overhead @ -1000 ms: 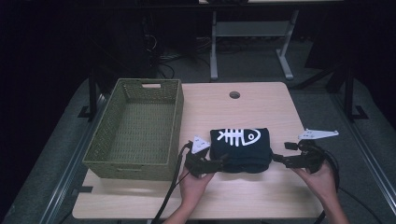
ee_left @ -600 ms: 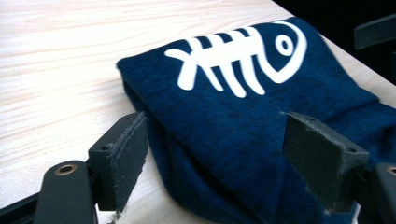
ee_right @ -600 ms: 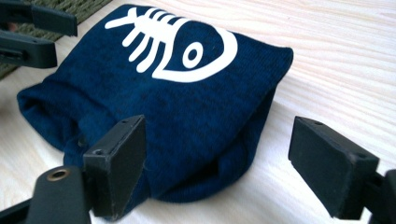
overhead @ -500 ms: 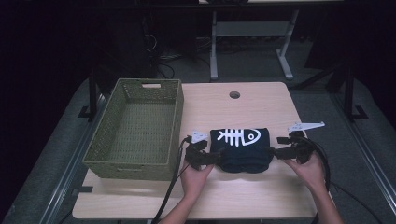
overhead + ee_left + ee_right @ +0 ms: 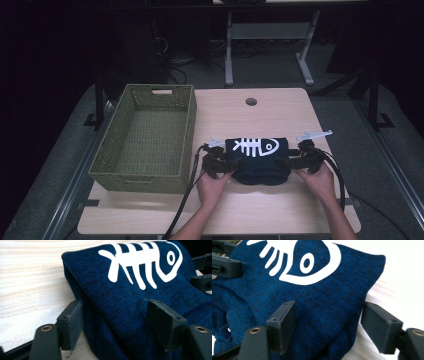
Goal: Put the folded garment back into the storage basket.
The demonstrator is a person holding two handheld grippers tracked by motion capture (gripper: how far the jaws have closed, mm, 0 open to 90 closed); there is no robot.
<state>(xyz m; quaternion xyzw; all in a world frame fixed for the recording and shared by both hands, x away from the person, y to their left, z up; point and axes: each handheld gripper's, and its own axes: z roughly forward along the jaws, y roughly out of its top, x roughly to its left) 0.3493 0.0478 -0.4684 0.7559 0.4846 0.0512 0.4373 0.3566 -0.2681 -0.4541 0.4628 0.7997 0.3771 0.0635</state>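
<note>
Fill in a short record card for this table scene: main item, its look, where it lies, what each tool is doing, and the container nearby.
Main item: folded dark blue knit garment
Look: white fish-skeleton print on top
Place: on the wooden table, right of the basket
Left tool: at the garment's left end, fabric between its jaws, which have just been closing
Right tool: at its right end, likewise
Container: green woven basket, nothing inside

Dim room, grey floor [image 5: 345, 120], light wood table [image 5: 280, 107], metal stand [image 5: 265, 35] behind.
</note>
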